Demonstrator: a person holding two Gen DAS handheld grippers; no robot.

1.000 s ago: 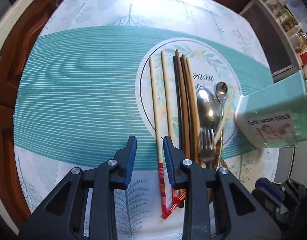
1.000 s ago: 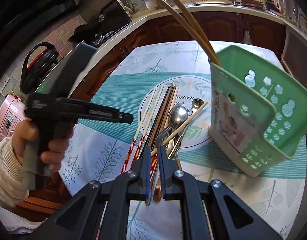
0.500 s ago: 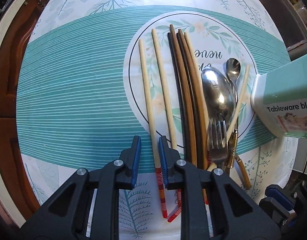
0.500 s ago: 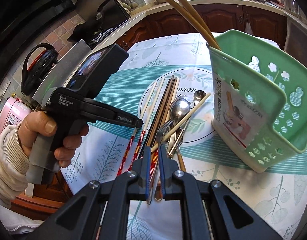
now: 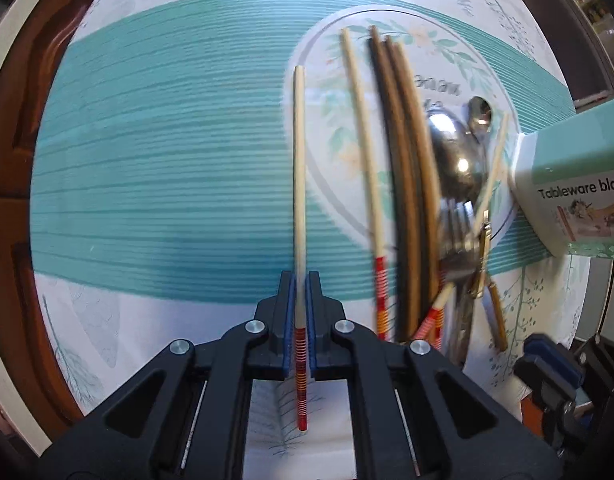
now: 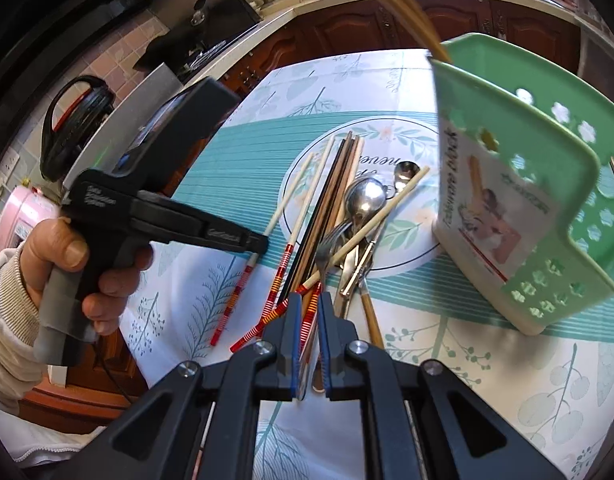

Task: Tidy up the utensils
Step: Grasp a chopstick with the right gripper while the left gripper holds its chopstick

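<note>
The left gripper has its blue pads clamped tight on one pale chopstick, grabbing it right where the bare wood meets the red-striped end. That stick runs straight out ahead over the teal-striped tablecloth, sitting apart from the rest of the pile. Just to its right there's a matching pale chopstick, then a bunch of dark brown chopsticks packed side by side, then a big spoon, a small spoon and a fork all tangled together — another light stick lies across them.

From the right wrist view, a hand holds the left tool by its pistol grip. The right gripper hovers over the near ends of the pile, jaws only slightly apart — utensil ends show in the gap, but I can't tell if it's actually gripping anything. The green utensil basket sits tilted off to the right, with two long chopsticks poking out of it.
</note>
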